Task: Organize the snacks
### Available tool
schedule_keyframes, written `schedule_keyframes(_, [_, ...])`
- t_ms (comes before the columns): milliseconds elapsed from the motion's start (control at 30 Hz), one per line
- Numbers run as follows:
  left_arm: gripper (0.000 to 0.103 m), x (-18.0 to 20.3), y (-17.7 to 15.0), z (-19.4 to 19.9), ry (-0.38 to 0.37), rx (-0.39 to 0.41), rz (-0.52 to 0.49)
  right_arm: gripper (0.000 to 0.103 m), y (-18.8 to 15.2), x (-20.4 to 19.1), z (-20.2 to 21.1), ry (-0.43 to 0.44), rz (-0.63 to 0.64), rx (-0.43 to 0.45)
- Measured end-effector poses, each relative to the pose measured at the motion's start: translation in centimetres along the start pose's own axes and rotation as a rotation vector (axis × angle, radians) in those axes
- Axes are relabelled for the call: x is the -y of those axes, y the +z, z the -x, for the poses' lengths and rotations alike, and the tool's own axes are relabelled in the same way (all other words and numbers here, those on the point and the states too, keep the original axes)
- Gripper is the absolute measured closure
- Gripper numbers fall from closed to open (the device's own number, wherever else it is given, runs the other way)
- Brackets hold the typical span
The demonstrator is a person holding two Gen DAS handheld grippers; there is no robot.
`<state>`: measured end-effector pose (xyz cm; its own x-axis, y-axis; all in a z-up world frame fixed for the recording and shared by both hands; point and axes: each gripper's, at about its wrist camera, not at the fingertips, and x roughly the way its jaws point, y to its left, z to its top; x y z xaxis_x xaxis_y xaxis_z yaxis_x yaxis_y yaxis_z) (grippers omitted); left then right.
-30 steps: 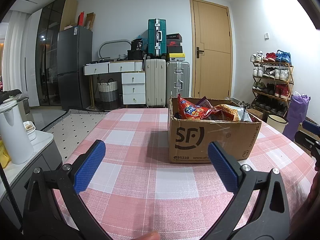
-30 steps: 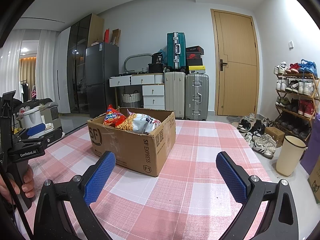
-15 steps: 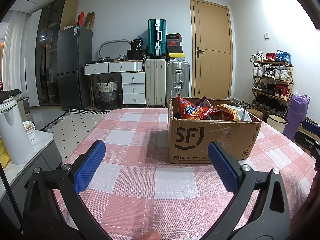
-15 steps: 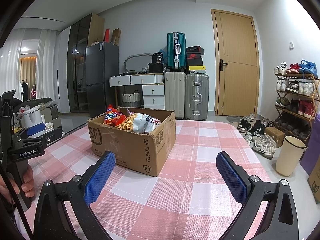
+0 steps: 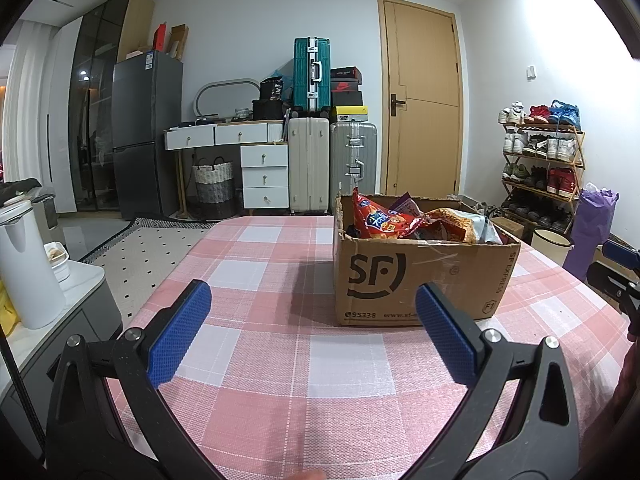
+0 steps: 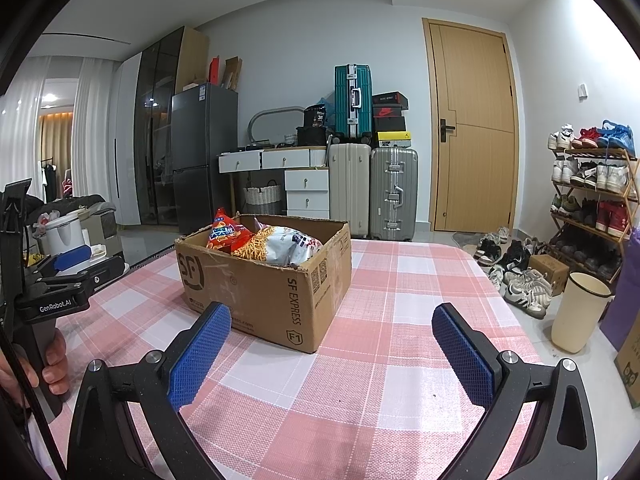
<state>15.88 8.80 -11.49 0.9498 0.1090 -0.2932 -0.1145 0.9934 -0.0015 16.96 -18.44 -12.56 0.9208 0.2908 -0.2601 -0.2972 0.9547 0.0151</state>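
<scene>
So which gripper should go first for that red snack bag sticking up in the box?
Probably left. The red snack bag stands at the cardboard box end nearest the left gripper, which is open and empty. The right gripper, also open, faces the far corner.

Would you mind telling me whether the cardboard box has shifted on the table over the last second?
No. In the left wrist view the cardboard box sits on the same squares of the checked tablecloth as before, with its front edge unchanged.

tabletop (image 5: 280, 360): pink-and-white check
box (image 5: 420, 284): brown, black print
snack bag (image 5: 380, 220): red
tongs pads (image 5: 180, 332): blue, dotted
</scene>
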Motion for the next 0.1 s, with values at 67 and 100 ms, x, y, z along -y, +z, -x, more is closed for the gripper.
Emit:
schedule_keyframes(67, [0.001, 0.05, -0.10, -0.05, -0.003, 0.001, 0.000, 0.000, -0.02, 0.03, -0.05, 0.000, 0.001, -0.001])
schedule_keyframes(100, [0.001, 0.09, -0.09, -0.03, -0.007, -0.001, 0.000, 0.000, 0.00, 0.00, 0.00, 0.000, 0.000, 0.000])
